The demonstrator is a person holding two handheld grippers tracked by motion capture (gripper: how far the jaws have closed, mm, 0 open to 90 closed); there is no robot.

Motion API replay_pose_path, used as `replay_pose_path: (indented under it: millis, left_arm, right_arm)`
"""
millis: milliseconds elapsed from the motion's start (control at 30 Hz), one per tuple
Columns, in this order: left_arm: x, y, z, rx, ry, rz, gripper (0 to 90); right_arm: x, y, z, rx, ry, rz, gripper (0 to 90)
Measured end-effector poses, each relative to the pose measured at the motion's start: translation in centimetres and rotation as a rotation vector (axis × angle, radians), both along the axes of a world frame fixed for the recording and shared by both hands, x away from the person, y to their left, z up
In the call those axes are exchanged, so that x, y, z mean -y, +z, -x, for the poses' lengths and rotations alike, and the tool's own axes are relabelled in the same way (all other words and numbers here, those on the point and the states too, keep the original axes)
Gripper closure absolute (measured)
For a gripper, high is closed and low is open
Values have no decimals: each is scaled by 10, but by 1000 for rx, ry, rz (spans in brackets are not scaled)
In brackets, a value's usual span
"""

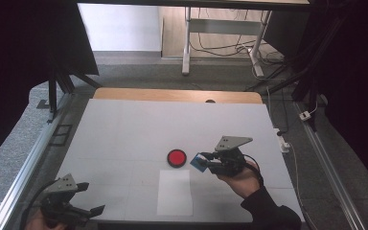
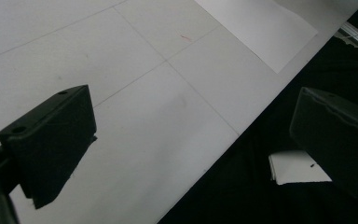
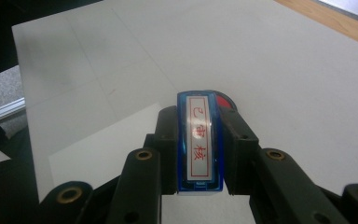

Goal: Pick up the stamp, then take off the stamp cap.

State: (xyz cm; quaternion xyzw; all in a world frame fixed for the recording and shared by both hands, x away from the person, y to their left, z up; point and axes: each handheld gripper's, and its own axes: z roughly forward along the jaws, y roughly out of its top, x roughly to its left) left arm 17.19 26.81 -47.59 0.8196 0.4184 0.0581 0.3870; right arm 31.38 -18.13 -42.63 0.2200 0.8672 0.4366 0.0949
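Two grippers were in frame in the high view, both at the near side of the table point(image 1: 124, 129). Left gripper point(image 1: 87, 197) sat at the near left corner, jaws spread wide with nothing between them; its own view had one jaw over the white tabletop point(image 2: 135, 116) and the other past the near edge, over dark floor with a small white scrap point(image 2: 296, 168) below. Right gripper point(image 1: 202, 161) was clamped on a blue stamp point(image 3: 199, 142), pads pressing both long sides; the right gripper view showed the stamp's white label with red characters in a red frame facing the camera, stamp standing lengthwise along the jaws. In the high view the stamp point(image 1: 199, 162) poked out of the jaws toward the left, held above the surface, just right of the red ink pad point(image 1: 177, 157) and not touching it as far as I could tell. The right hand point(image 1: 242, 179) with its dark sleeve came in from the bottom right. White paper sheet point(image 1: 174, 191) lay flat just in front of the pad on the near side, left of the right hand. In the right gripper view the pad point(image 3: 223, 101) peeked out just behind the stamp's far end, paper point(image 3: 107, 144) to the left of the jaws. Further back the tabletop ran to a wooden edge strip point(image 1: 177, 95), then grey floor and white desk legs point(image 1: 187, 43) with cables
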Motion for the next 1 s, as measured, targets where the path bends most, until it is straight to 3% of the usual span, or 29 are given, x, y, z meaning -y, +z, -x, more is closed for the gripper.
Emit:
replay_pose_path:
  millis: [267, 633, 733, 900, 1000]
  left_arm:
    - [0, 0, 0, -4, -1, 3, 0]
    - [-1, 0, 0, -2, 8, 10, 0]
    - [-4, 0, 0, -3, 17, 29, 0]
    - [-6, 1, 0, 32, 2, 21, 0]
    - [-5, 3, -1, 39, -25, 56, 0]
  right_arm:
    - [-8, 2, 12, -4, 39, -32, 711]
    - [-14, 3, 19, 5, 76, -30, 711]
    - [-15, 4, 19, 9, 80, -32, 711]
    - [-16, 4, 21, 17, 86, -32, 711]
    - [-17, 6, 22, 16, 97, -40, 711]
